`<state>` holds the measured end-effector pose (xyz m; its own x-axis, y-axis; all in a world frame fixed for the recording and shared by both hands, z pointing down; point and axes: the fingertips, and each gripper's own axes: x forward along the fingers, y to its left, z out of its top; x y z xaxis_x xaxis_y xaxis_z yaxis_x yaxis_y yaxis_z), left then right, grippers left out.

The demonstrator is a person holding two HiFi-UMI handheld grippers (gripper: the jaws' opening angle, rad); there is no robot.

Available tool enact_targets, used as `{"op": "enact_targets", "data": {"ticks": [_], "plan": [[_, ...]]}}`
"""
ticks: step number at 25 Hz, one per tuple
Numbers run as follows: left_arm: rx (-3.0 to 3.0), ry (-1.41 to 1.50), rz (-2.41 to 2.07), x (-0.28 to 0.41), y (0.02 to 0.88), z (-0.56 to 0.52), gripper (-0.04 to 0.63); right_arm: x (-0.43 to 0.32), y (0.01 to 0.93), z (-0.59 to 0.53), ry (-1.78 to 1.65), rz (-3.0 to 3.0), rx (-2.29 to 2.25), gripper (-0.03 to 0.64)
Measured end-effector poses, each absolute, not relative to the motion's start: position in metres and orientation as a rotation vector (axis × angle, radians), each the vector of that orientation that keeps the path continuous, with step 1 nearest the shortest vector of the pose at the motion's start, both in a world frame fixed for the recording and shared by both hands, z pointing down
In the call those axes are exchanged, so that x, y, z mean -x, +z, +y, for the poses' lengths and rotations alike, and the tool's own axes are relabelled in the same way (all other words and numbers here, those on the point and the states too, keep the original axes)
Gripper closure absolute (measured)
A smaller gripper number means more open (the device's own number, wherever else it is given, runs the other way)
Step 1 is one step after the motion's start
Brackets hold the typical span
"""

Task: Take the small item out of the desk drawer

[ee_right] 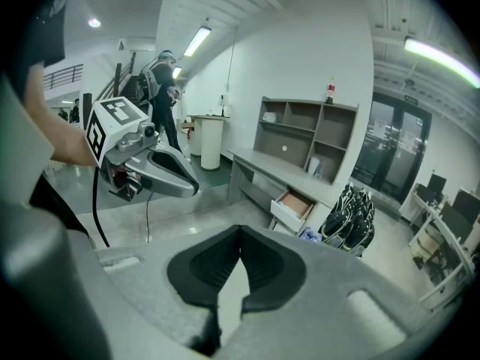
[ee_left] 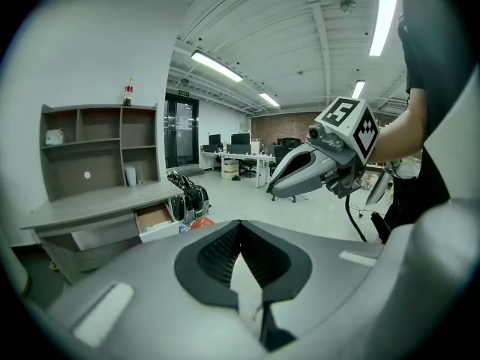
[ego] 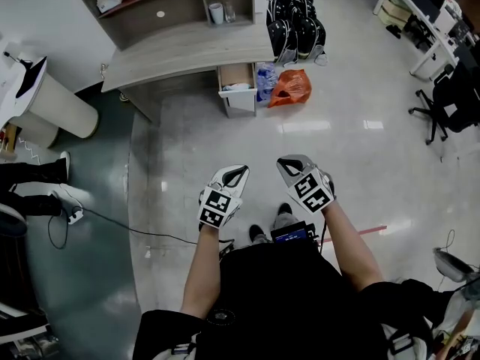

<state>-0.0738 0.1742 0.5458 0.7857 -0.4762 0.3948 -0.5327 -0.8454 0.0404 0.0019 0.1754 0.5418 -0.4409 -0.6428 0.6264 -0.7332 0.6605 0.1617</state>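
The grey desk (ego: pixel 187 51) stands far ahead of me, and its drawer (ego: pixel 237 88) is pulled open at the right end. Something pale lies inside; I cannot make out what it is. Both grippers are held side by side at waist height, well short of the desk. My left gripper (ego: pixel 238 172) is shut with nothing in it, and my right gripper (ego: pixel 287 163) is shut and empty too. The left gripper view shows its jaws (ee_left: pixel 240 225) closed, the drawer (ee_left: pixel 154 220) far off and the right gripper (ee_left: pixel 276 188). The right gripper view shows the drawer (ee_right: pixel 293 205) and the left gripper (ee_right: pixel 191 186).
An orange bag (ego: pixel 291 87) and a blue plastic bag (ego: pixel 265 81) lie on the floor right of the drawer, with black backpacks (ego: pixel 295 17) behind. A white round bin (ego: pixel 60 107) stands at the left. A cable (ego: pixel 112 227) crosses the floor. An office chair (ego: pixel 450 103) is at the right.
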Motion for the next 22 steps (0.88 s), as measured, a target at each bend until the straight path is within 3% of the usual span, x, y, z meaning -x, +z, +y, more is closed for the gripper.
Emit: {"op": "enact_targets", "data": {"ticks": [22], "plan": [[-2.796, 0.669, -0.857, 0.044, 0.554, 0.058, 0.594, -0.031, 0.548, 0.051, 0.190, -2.266, -0.992, 0.618]]}}
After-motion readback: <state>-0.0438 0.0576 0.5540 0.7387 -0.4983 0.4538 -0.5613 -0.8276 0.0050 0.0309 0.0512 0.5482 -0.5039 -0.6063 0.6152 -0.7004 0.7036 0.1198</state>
